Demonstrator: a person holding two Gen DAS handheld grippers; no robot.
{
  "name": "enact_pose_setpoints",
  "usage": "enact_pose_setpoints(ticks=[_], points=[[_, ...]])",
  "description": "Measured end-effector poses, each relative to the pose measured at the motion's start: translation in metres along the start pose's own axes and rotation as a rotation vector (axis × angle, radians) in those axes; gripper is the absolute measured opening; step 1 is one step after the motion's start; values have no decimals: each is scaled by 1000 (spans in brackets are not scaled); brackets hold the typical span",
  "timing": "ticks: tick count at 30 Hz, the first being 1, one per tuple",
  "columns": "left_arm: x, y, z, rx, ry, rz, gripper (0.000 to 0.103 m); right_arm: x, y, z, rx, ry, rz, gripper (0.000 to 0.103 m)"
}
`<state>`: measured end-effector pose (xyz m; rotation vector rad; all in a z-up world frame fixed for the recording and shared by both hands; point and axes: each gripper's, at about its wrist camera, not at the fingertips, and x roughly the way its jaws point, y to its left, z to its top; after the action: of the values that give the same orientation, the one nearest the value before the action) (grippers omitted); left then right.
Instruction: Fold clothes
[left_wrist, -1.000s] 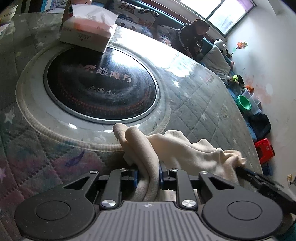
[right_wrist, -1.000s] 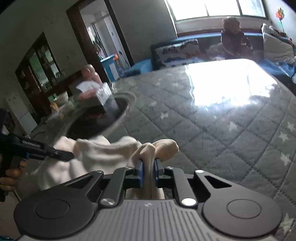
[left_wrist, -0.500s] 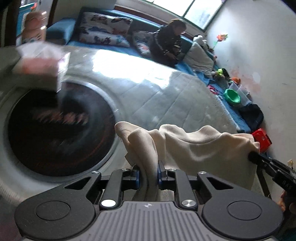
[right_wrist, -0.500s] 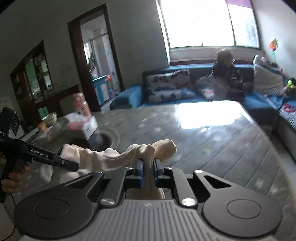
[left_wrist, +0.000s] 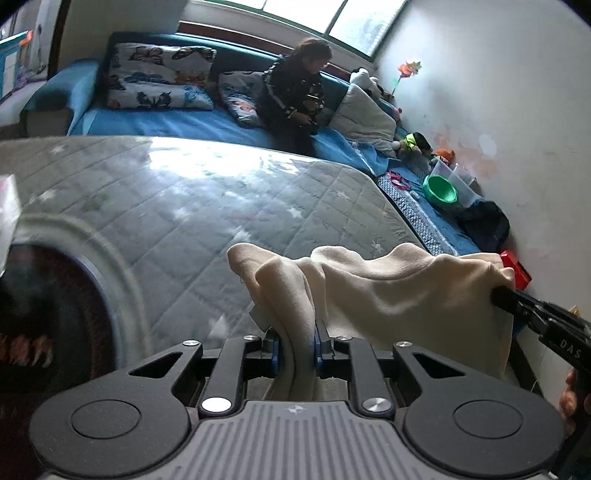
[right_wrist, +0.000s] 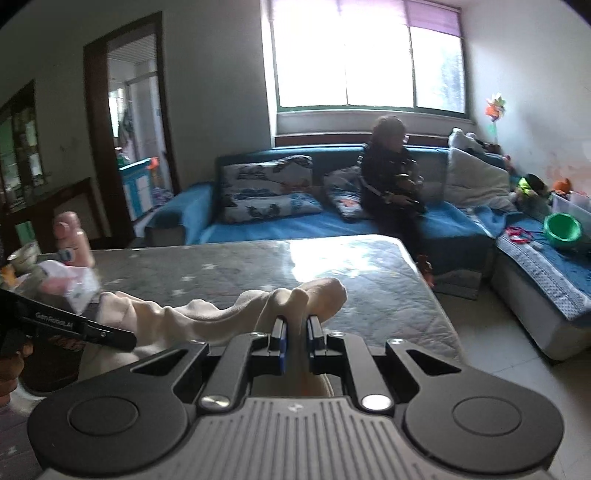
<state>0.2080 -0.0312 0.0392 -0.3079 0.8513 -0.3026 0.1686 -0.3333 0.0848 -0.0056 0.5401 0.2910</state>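
Cream garment (left_wrist: 388, 291) hangs stretched above the quilted table (left_wrist: 229, 206), one bunched edge clamped in the left gripper (left_wrist: 295, 341), the far corner pinched by the right gripper (left_wrist: 532, 310). It looks soft, light and limp, so it is best held at corners or hems. This left view alone shows the dark round hob (left_wrist: 48, 314) set into the table.

From the right wrist, the right gripper (right_wrist: 295, 334) is closed on cloth; only here do the window (right_wrist: 365, 55) and doorway (right_wrist: 125, 122) appear.

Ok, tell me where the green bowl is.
The green bowl sits on the blue sofa's right arm by the wall in both views, beside clear plastic tubs.
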Motion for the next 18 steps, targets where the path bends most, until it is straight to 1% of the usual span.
enact_pose_setpoints(ticks=[6, 11, 13, 14, 16, 18], points=[[33, -3, 6, 10, 31, 11, 19, 30, -16, -5, 31, 31, -59, 9], [49, 1, 3, 13, 54, 38, 20, 53, -25, -20, 42, 83, -103, 9], [52, 4, 0, 20, 59, 60, 25, 62, -27, -25, 43, 109, -121, 10], [53, 5, -1, 19, 60, 67, 30, 65, -27, -26, 42, 118, -131, 10], [52, 7, -2, 18, 58, 78, 34, 71, -27, -30, 41, 135, -150, 10], [51, 7, -3, 35, 54, 91, 42, 73, -27, -31, 43, 140, -170, 11]])
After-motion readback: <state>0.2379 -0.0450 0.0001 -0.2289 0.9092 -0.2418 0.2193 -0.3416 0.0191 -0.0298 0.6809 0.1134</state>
